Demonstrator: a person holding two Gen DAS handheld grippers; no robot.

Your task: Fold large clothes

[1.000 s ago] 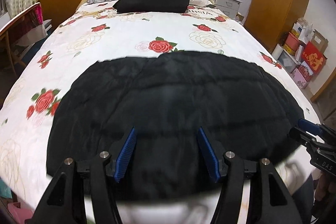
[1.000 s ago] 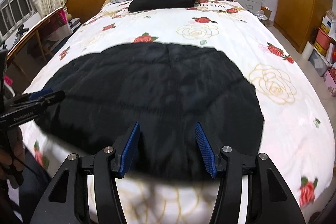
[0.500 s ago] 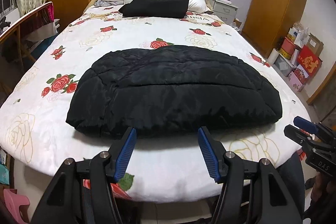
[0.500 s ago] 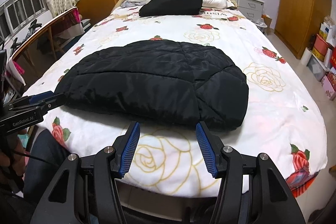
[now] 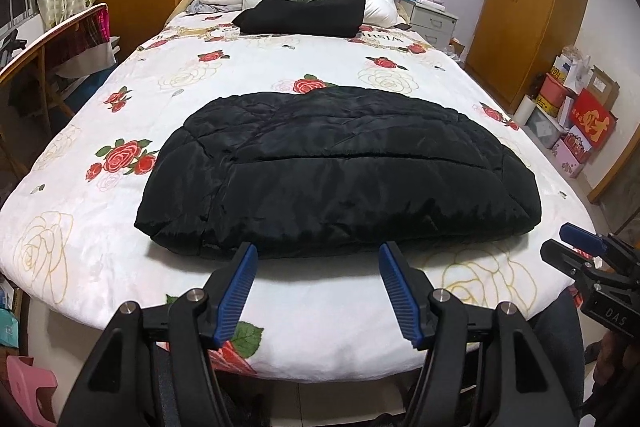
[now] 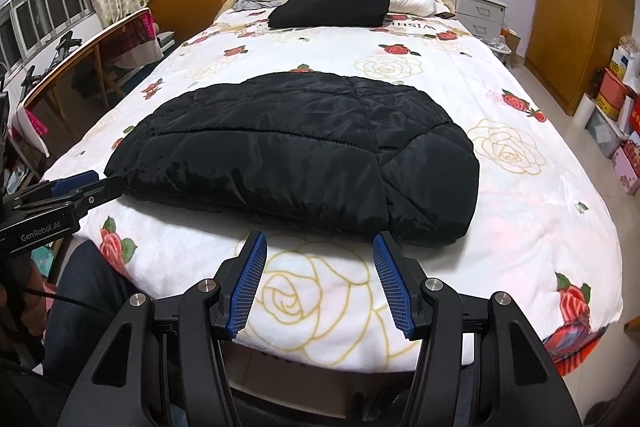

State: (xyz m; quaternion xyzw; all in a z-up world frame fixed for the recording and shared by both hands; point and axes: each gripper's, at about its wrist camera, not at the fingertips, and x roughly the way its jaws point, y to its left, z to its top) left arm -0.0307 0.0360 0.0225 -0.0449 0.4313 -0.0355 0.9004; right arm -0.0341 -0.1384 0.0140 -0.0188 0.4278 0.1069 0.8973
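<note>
I am holding my left gripper point(image 5: 316, 254) and right gripper point(image 6: 318, 242) off the bed's foot edge, both with jaws wide and gripping nothing. Just beyond them the black padded jacket point(image 5: 340, 171) is lying folded on the rose quilt point(image 6: 516, 195); probably 1 more fold is remaining. Another black bundle point(image 6: 332, 9) is sitting by the pillows.

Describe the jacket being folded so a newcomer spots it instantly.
Start at the bed with the rose-print cover. The jacket is the wide, shiny, quilted black bundle lying across the near end, just beyond both open grippers. Unlike the smaller matte black bundle against the white pillows by the headboard, it has stitched puffy panels.
</note>
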